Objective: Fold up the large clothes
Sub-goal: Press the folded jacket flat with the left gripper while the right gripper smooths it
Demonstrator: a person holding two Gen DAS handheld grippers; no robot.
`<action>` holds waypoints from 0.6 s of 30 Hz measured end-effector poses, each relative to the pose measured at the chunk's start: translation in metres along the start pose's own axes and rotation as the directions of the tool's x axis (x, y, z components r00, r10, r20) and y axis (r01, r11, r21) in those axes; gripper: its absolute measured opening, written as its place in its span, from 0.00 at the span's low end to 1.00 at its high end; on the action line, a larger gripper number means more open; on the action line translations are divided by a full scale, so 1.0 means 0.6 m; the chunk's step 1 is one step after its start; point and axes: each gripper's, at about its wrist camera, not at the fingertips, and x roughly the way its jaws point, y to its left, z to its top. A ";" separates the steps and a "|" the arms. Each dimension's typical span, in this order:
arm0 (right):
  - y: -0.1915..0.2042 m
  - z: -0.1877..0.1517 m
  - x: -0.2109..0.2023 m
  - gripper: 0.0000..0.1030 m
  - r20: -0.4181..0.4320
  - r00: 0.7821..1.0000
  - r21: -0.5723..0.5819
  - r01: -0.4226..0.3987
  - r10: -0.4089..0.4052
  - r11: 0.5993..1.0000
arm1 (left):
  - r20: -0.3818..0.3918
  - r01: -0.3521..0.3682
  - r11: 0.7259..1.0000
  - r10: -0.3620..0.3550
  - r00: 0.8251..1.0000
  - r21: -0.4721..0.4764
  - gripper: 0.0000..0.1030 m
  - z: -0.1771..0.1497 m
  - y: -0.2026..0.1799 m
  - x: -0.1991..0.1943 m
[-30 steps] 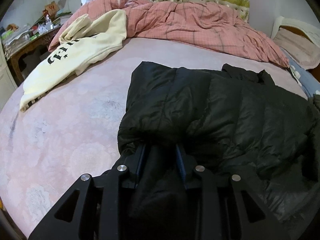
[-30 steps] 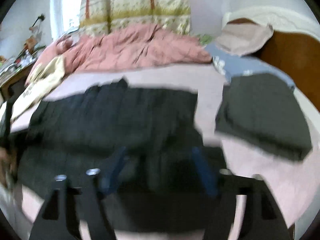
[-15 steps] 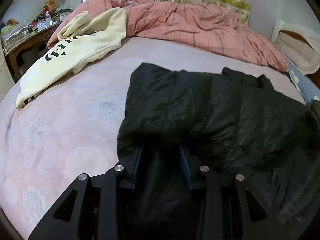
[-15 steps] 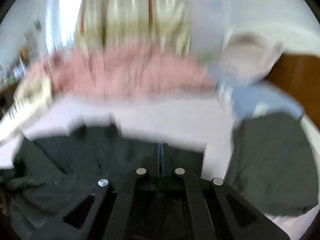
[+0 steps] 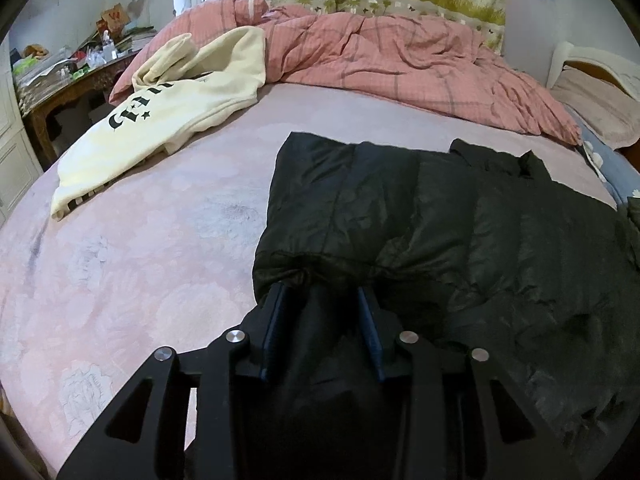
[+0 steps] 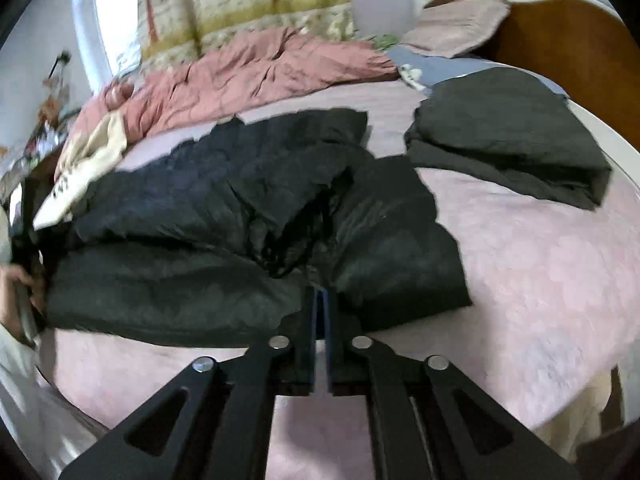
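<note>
Your left gripper (image 5: 320,300) is angling downward, its jaws clamping a thick bunched fold of the black jacket (image 5: 440,216) between the pads. Your right gripper (image 6: 320,300) is also pointing downward; its jaws have just been opening and are standing a narrow slit apart, with nothing visibly between them.

Open pink floral bed sheet (image 5: 132,280) lies left of the black puffy quilted jacket (image 5: 460,240). The cream printed hoodie (image 5: 168,120) blocks the far left, the rumpled pink checked duvet (image 5: 400,60) the far edge, the folded dark grey garment (image 6: 508,136) the right.
</note>
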 end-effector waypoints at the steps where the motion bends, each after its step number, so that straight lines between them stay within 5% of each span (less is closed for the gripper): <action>1: 0.008 0.012 -0.006 0.33 0.021 1.000 -0.006 -0.004 0.004 1.000 | 0.016 0.013 1.000 -0.013 1.000 -0.001 0.35 0.002 0.002 -0.003; 2: 0.008 0.021 -0.007 0.57 0.041 0.999 -0.015 0.000 0.001 1.000 | 0.030 0.024 1.000 -0.024 0.999 -0.002 0.37 0.005 0.002 -0.007; 3: 0.012 0.042 -0.008 0.66 0.075 0.997 -0.022 0.023 -0.021 0.999 | 0.047 0.032 0.999 -0.032 0.998 -0.006 0.39 0.011 0.001 -0.010; 6: 0.015 0.089 0.011 0.66 0.054 0.999 -0.015 0.003 -0.002 1.000 | 0.121 0.039 0.999 -0.039 0.992 0.006 0.52 0.042 -0.002 -0.014; 8: 0.024 0.116 0.087 0.65 -0.140 0.988 -0.015 -0.071 0.069 0.997 | 0.047 0.094 0.994 -0.096 0.994 0.055 0.52 0.061 -0.009 0.008; 10: 0.038 0.122 0.147 0.38 -0.265 0.963 -0.047 -0.062 0.048 0.997 | -0.075 0.134 0.981 -0.124 0.989 0.143 0.53 0.070 -0.024 0.044; 11: 0.049 0.127 0.163 0.12 -0.247 0.969 -0.095 -0.015 -0.009 0.995 | -0.085 0.085 0.980 -0.070 0.994 0.182 0.43 0.070 -0.031 0.063; 14: 0.096 0.153 0.175 0.09 -0.047 0.984 -0.234 0.156 -0.172 0.960 | -0.099 0.029 0.988 -0.014 0.995 0.149 0.21 0.070 -0.024 0.109; 18: 0.156 0.224 0.181 0.09 0.207 0.949 -0.327 0.296 -0.237 0.897 | -0.035 -0.034 0.996 0.036 0.999 0.078 0.12 0.089 -0.007 0.101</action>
